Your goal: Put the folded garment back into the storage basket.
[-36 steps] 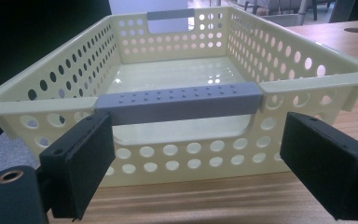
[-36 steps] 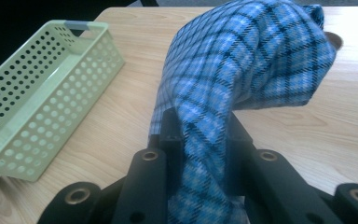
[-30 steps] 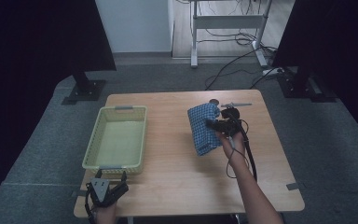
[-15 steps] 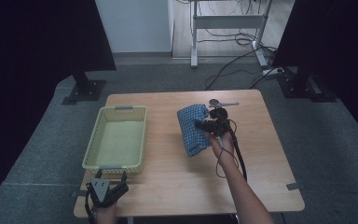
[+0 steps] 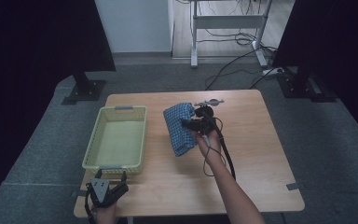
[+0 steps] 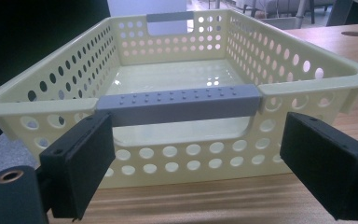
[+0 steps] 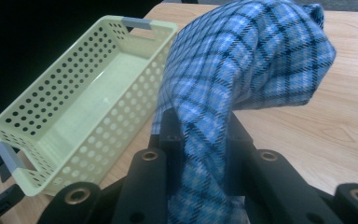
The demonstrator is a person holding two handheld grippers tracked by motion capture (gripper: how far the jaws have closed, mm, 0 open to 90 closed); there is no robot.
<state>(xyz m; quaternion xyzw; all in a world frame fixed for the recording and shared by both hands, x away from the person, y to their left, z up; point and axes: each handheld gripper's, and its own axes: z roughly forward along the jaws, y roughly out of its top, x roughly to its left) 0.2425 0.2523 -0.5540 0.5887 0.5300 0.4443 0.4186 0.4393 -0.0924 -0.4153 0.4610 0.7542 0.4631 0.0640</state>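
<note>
since a second ago the cloth (image 5: 179, 128) has slid left toward the basket (image 5: 116, 165). left gripper (image 5: 106, 190) waits, fingers spread, at its handle. right gripper (image 5: 192, 124) pinches cloth above the worktop (image 5: 261, 172); lift clear of the rim before releasing.

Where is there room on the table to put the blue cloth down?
The basket holds nothing, so its floor is free. Bare wood lies right of the right gripper out to the table edge, and along the near edge. It is crowded only mid-table, where the checked cloth hangs beside the basket.
</note>
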